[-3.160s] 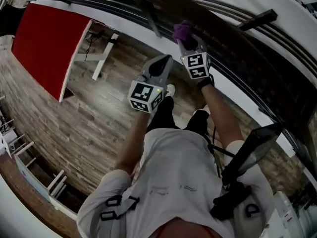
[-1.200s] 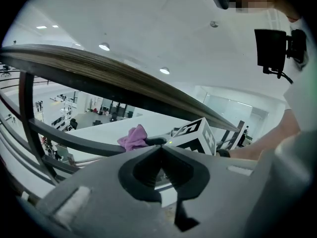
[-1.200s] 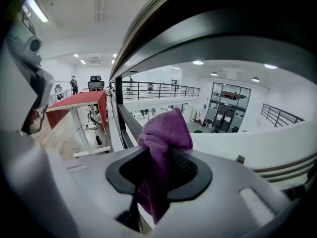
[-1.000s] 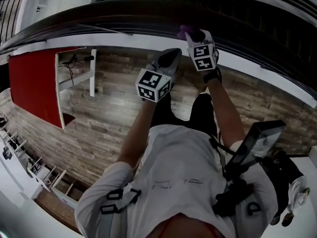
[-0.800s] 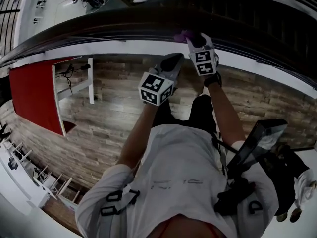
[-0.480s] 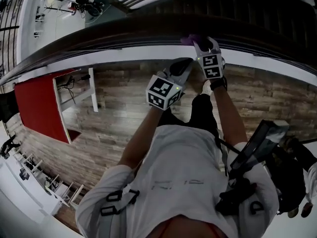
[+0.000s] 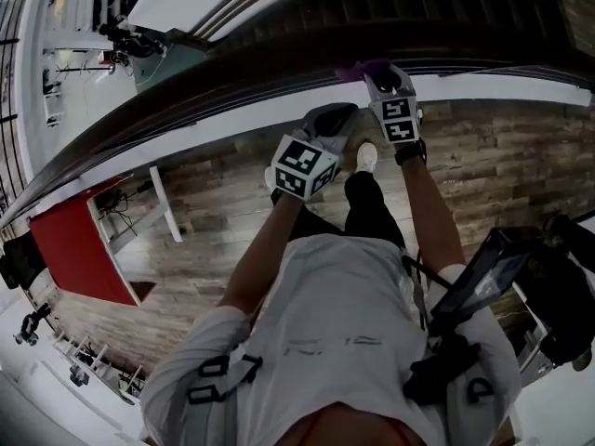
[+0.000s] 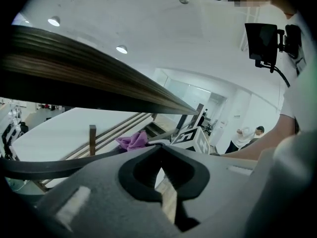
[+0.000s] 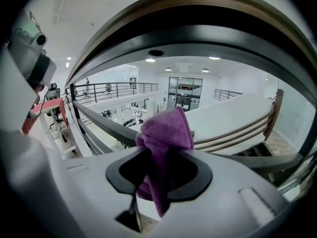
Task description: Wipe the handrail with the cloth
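Where fuzzy purple cloth [image 9: 166, 128] bunches, right gripper [image 9: 159, 155] clamps.

Wood-plank floor [image 7: 214, 212] below, in the head view. Red panel [image 7: 79, 258] at lower left, white frame legs [image 7: 167, 207] just beside it. White shoe [image 7: 366, 156] on the planks. Dark screen [image 7: 483, 282] tilted on a chest mount. Round ceiling lights [image 8: 121, 49] lit overhead. Distant person in white [image 8: 243, 133] near the far wall.

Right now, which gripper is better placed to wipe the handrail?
Right. The right gripper is shut on the cloth, which is up at the handrail. The left gripper is shut on nothing, short of it.
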A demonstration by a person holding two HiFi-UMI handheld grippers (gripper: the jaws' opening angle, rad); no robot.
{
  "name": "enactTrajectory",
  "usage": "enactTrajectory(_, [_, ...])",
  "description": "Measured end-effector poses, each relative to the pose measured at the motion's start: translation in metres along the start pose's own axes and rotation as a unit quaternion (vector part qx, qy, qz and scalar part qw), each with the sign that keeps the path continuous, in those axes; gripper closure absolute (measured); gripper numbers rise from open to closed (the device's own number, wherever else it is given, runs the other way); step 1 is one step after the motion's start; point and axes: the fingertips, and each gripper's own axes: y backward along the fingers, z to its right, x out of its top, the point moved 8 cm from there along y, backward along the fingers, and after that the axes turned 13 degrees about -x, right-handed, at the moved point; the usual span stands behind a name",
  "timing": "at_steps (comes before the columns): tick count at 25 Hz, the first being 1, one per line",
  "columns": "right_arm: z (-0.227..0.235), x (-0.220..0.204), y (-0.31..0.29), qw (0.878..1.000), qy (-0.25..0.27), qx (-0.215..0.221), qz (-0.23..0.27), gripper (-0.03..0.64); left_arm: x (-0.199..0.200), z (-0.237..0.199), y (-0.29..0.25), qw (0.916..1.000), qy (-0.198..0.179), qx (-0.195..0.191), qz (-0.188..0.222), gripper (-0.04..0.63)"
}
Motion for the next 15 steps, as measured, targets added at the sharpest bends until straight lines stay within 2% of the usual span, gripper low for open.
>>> enactTrajectory(7, [0.096, -0.029, 0.004, 0.999, -0.006, -0.052, -0.010, 0.508, 0.004, 0.012, -0.072, 0.9994, -0.007, -0.032, -0.014, 0.594])
enactTrajectory(15, [0.164, -0.050, 0.013, 0.996, -0.035, -0.086, -0.013, 0.508, 0.005, 0.030, -0.136, 0.9970, -0.015, -0.069, -0.032, 0.594])
